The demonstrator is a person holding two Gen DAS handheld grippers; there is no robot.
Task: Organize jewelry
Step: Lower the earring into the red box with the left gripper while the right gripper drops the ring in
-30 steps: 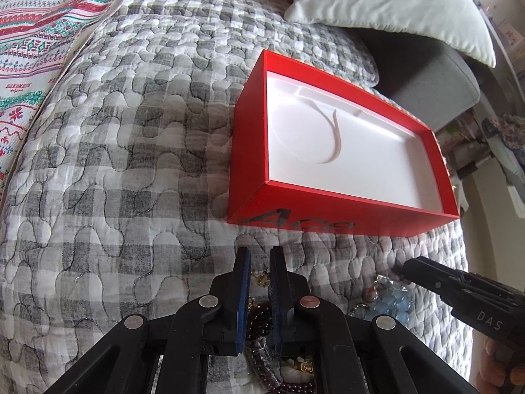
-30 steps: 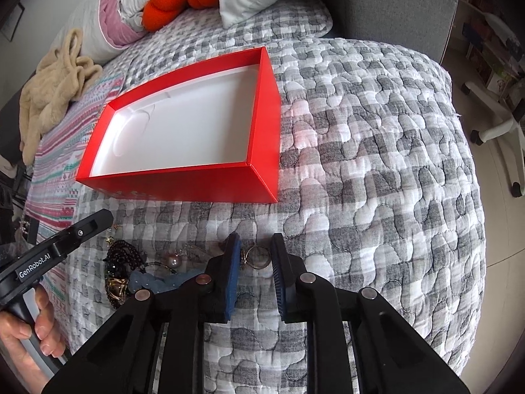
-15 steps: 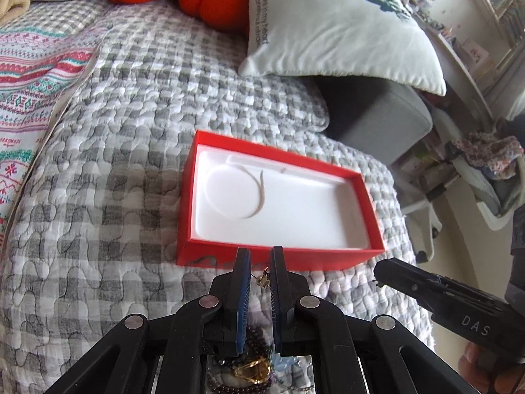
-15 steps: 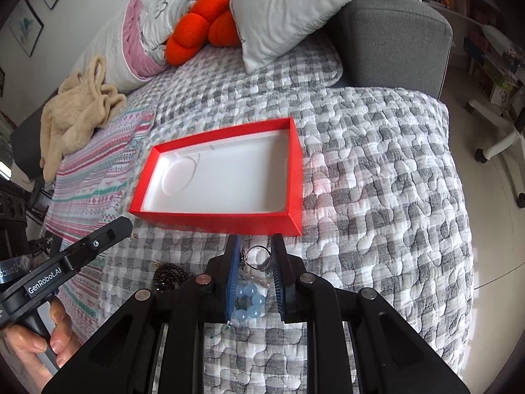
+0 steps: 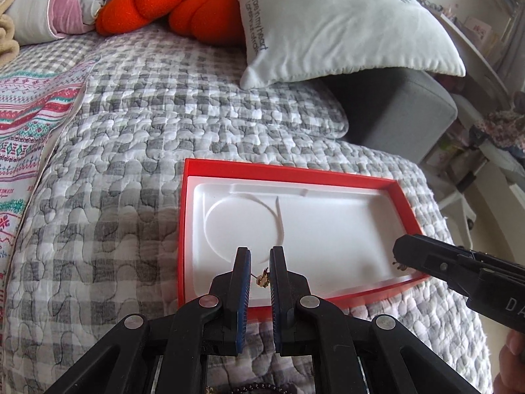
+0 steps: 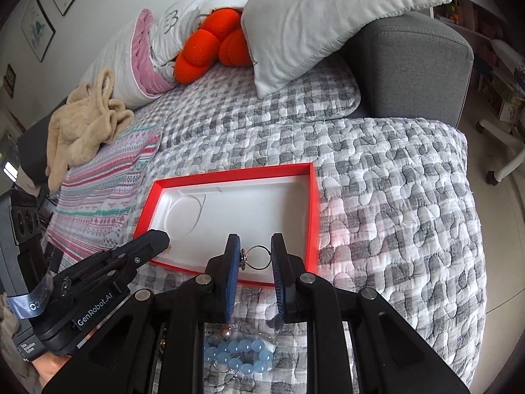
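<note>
Two grippers hang over the near rim of the red box [image 6: 313,216], each carrying one piece so both can be dropped in together. Nearest, a blue bead bracelet [image 6: 241,356] lies on the quilted bed [image 6: 393,229], not yet collected. The right gripper [image 6: 256,257] has its jaws clamped across a thin metal ring [image 6: 259,256]; the left gripper [image 5: 261,274] has its jaws nearly shut on a small gold earring [image 5: 262,280]. Beyond them the box's white liner [image 5: 328,229] lies bare, giving free room to release. Farther back, an orange cushion [image 5: 170,3] and a white pillow [image 5: 344,23] stay well apart.
</note>
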